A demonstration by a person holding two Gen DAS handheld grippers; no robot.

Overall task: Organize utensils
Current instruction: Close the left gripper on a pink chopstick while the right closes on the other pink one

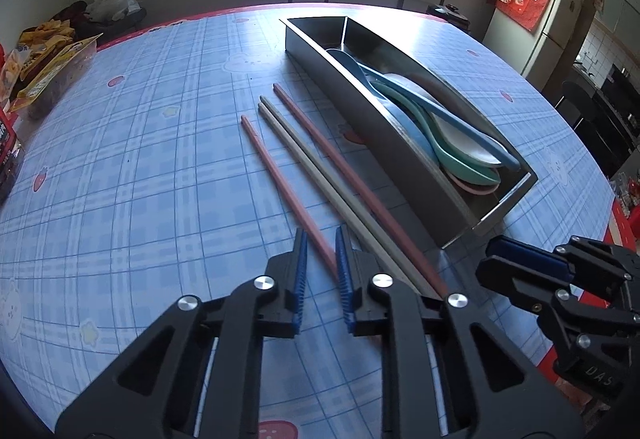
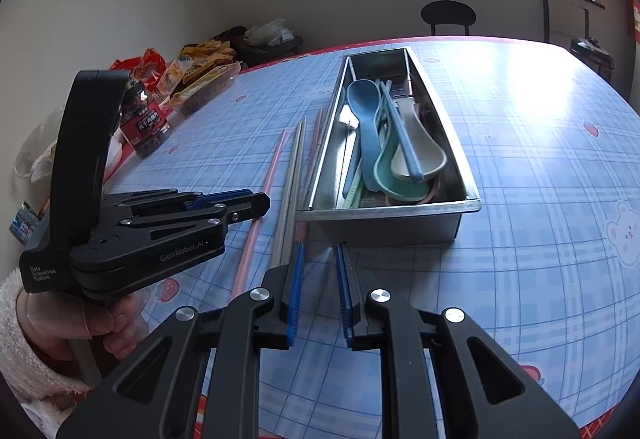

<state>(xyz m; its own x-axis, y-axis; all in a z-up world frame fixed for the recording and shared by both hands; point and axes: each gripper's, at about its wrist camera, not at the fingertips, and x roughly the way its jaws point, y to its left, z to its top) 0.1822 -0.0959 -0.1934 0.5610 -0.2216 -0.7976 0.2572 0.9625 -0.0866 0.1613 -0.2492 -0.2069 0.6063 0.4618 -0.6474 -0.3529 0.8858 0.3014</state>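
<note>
Left claw [image 1: 322,271] narrowing around the near end of the leftmost pink plastic chopstick [image 1: 280,179], lying lengthwise alongside the long steel utensil tray [image 1: 360,127], to its left. Right claw [image 2: 318,291] idling near-shut and empty, just short of the tray's near end.

a home dining room: plaid-clothed table [image 1: 140,159], fridge [image 1: 548,23], snack packets [image 2: 200,75].

Four chopsticks [image 1: 304,163] on the table, one metal tray [image 1: 360,127], two tongs [image 1: 322,263].
</note>
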